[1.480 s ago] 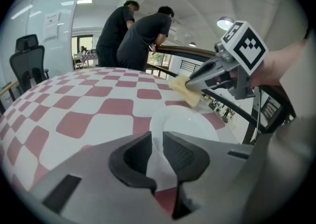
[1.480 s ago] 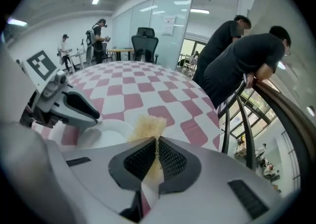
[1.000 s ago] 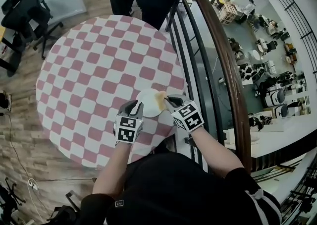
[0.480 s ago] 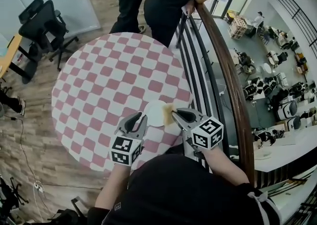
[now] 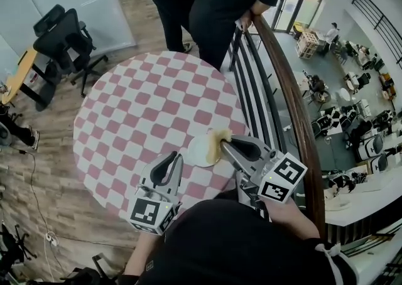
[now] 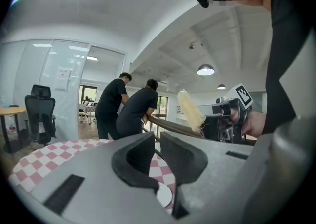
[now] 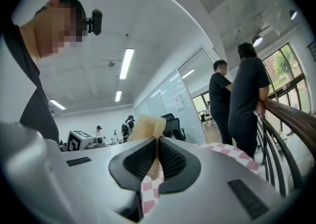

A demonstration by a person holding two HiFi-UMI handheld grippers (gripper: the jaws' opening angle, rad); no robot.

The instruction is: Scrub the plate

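A small white plate (image 5: pixel 200 152) lies on the pink-and-white checked round table (image 5: pixel 144 108), near its edge by the railing. My right gripper (image 5: pixel 225 144) is shut on a yellow sponge (image 5: pixel 220 135), which it holds raised above the plate's right rim. In the right gripper view the sponge (image 7: pixel 146 127) sticks up between the closed pads. My left gripper (image 5: pixel 171 161) hangs in the air left of the plate with nothing in it. Its jaws have just been closing and a narrow gap remains at the left gripper (image 6: pixel 158 141). The left gripper view also shows the sponge (image 6: pixel 190 111) and the plate (image 6: pixel 164 194).
A curved wooden handrail with dark bars (image 5: pixel 286 83) runs close along the table's right side. Two people in black (image 5: pixel 213 1) lean on it beyond the table. Black office chairs (image 5: pixel 63 42) and a desk stand at the far left on the wooden floor.
Both grippers have risen off the plate and come toward the camera. The sponge has lifted away from the plate's surface. The left jaws stand narrower than before.
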